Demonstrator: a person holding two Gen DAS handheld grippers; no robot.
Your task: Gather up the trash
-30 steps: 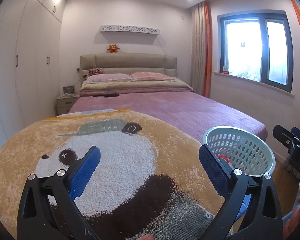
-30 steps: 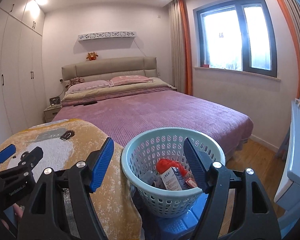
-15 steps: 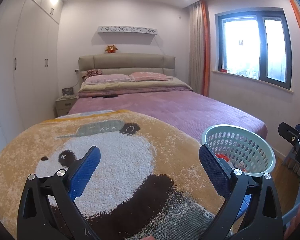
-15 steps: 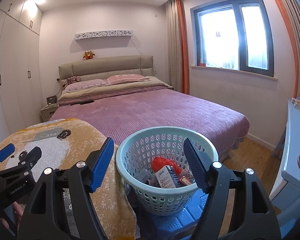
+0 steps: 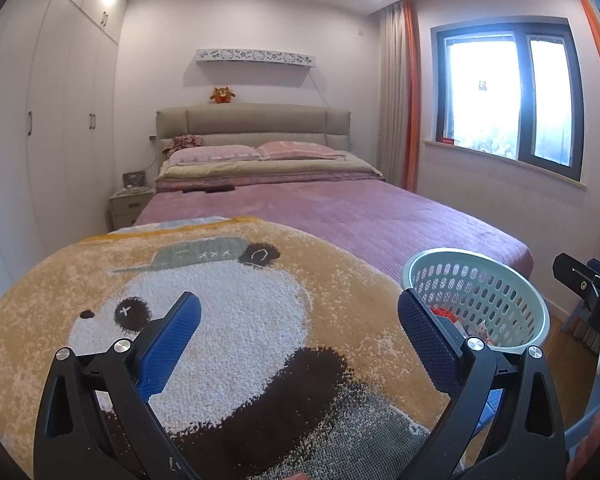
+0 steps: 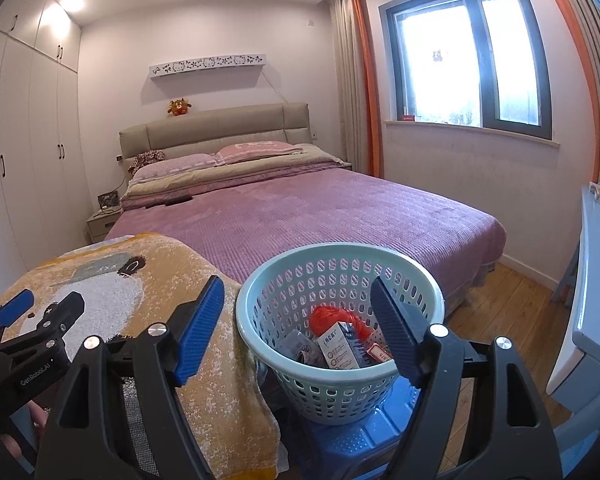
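A pale green plastic basket (image 6: 420,280) stands on a blue stool (image 6: 364,436) and holds trash: a red crumpled item (image 6: 332,316), a small carton (image 6: 338,346) and other scraps. My right gripper (image 6: 298,326) is open and empty, hovering in front of the basket's near rim. My left gripper (image 5: 300,340) is open and empty above the panda blanket (image 5: 228,320). The basket (image 5: 512,292) shows at the right in the left wrist view. Each gripper shows in the other's view, the left (image 6: 32,320) and the right (image 5: 588,292).
The panda blanket (image 6: 148,280) drapes over a raised surface left of the basket. A bed with a purple cover (image 6: 320,216) lies behind. Wardrobes (image 5: 40,140) line the left wall. A pale blue cabinet (image 6: 596,280) stands at the right, over the wooden floor (image 6: 512,312).
Both views have shifted slightly; the basket sits a little lower and more to the left in the right wrist view. Both grippers remain open and empty.
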